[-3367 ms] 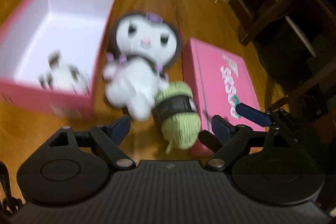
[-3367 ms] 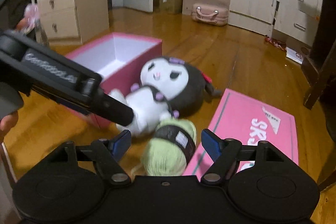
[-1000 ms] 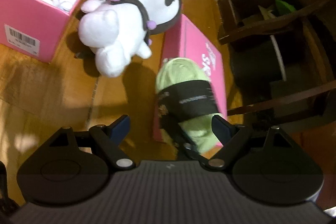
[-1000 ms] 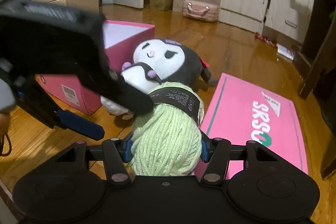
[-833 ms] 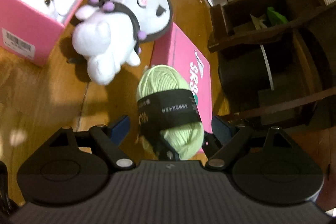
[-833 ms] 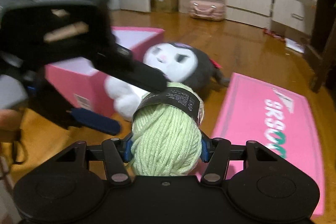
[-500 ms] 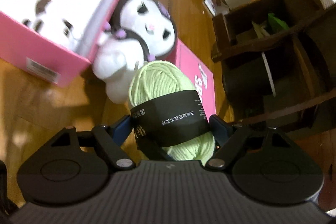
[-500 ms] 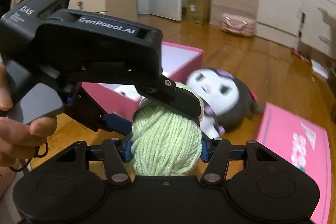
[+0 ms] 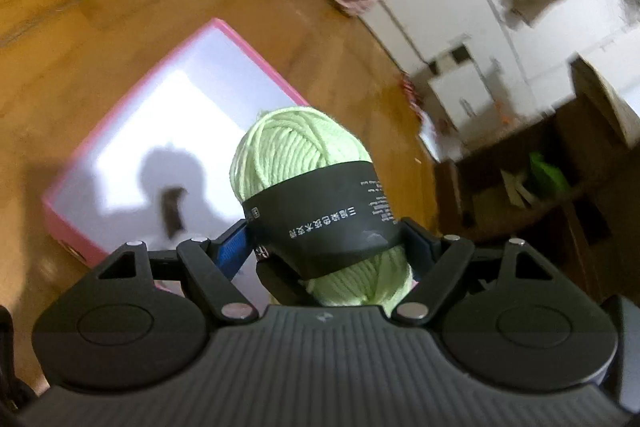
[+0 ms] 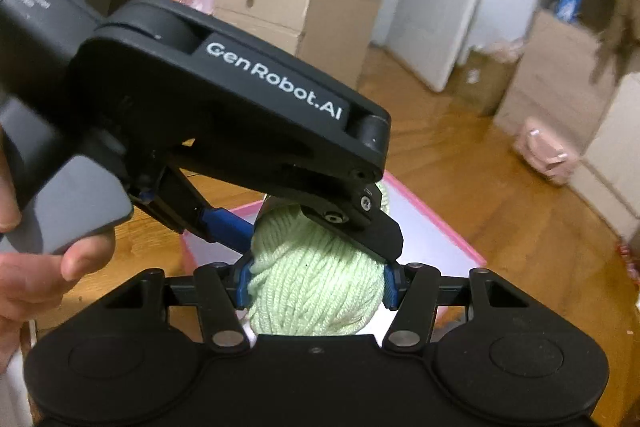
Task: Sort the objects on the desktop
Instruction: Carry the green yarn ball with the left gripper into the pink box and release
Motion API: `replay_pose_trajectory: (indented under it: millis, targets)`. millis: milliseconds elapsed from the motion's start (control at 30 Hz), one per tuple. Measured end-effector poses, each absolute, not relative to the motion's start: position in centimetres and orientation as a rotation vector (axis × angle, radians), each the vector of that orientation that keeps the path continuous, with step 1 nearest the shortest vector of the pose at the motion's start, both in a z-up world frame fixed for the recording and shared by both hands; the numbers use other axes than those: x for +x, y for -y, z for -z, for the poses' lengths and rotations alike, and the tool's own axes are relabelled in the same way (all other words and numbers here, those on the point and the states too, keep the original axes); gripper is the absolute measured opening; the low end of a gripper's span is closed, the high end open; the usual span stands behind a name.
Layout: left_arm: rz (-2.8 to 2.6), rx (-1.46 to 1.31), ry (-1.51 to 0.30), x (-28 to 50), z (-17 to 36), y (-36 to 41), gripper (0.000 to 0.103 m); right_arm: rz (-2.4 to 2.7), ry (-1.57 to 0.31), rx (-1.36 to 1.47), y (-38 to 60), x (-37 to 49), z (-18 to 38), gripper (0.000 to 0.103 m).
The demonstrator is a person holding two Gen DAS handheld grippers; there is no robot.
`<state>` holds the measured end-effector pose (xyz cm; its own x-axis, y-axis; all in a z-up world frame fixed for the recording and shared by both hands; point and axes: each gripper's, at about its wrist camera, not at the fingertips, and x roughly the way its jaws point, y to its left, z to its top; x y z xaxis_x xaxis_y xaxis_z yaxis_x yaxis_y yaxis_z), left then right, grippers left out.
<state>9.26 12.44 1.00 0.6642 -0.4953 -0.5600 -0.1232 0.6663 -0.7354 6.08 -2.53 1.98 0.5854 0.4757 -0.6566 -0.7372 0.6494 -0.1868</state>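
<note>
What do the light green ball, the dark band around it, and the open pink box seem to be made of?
Light green ball: soft yarn, likely acrylic or wool; thick twisted strands show, matte.
Dark band: probably paper, smooth with a slight sheen; small white print on it.
Open pink box: seems cardboard; thin stiff pink walls, plain white inside.

Left tongs (image 10: 320,227) across open box (image 10: 448,223)

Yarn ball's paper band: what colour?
Black with small white print, around the light green yarn ball; clearest in the left wrist view.
</note>
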Motion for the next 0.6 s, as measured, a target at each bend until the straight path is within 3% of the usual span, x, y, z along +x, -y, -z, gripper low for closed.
replay_pose_trajectory:
  millis: [233,267,600]
  targets:
    - [0.163,-0.795,-0.96,12.7,3.5,-14.8,0.078,-0.739,-0.788,-0.328,-0.1,10.1,3.1,0.062]
    - [0.156,-0.774,-0.963,12.9,4.0,-14.7,0.074,-0.733,-0.808,-0.3,-0.2,10.4,3.9,0.062]
    - [0.097,-0.53,-1.026,13.9,3.9,-12.9,0.075,-0.779,-0.943,-0.044,1.1,13.2,6.9,0.066]
